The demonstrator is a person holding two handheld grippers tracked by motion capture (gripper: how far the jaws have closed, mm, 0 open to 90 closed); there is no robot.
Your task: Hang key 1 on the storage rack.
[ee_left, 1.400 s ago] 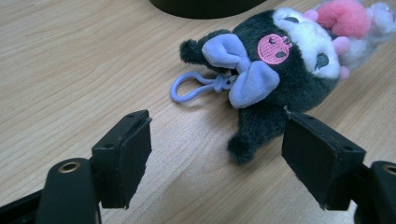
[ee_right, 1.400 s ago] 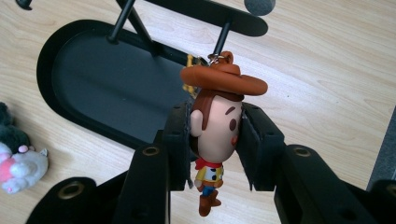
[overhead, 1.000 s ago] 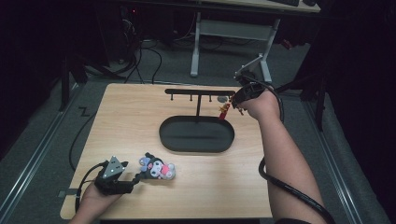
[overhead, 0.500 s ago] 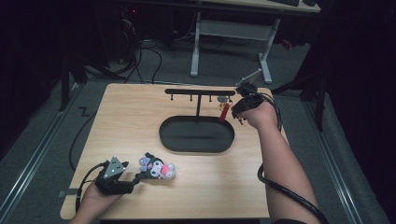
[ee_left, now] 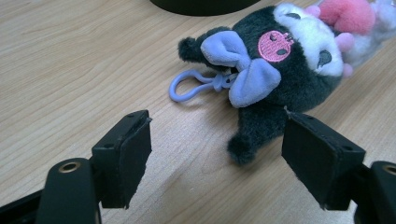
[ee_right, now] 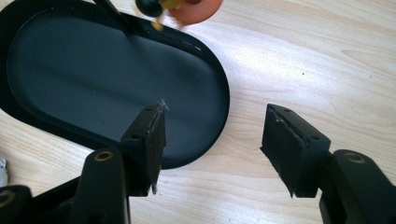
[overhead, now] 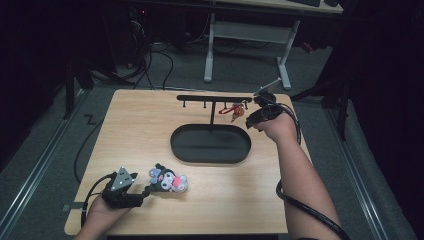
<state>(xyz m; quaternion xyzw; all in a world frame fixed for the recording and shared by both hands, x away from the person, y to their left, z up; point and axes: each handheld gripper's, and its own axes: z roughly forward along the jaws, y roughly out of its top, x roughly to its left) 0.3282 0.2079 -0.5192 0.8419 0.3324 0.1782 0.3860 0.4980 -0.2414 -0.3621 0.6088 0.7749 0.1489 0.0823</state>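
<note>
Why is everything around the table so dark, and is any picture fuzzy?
In the high view, light falls on the table while the room behind stays nearly black. In the left gripper view the plush toy looks sharp, with a soft shadow beneath. In the right gripper view the orange charm at the top edge is blurred, and the black tray shows a dull sheen.

Parted jaws above black oval tray (ee_right: pixel 56 65)

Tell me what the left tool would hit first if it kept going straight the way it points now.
Most likely the plush toy: the left tool is open, and one dark plush limb already lies between its jaws on the table. The lilac clip loop sits slightly farther ahead, though depth is hard to judge.
</note>
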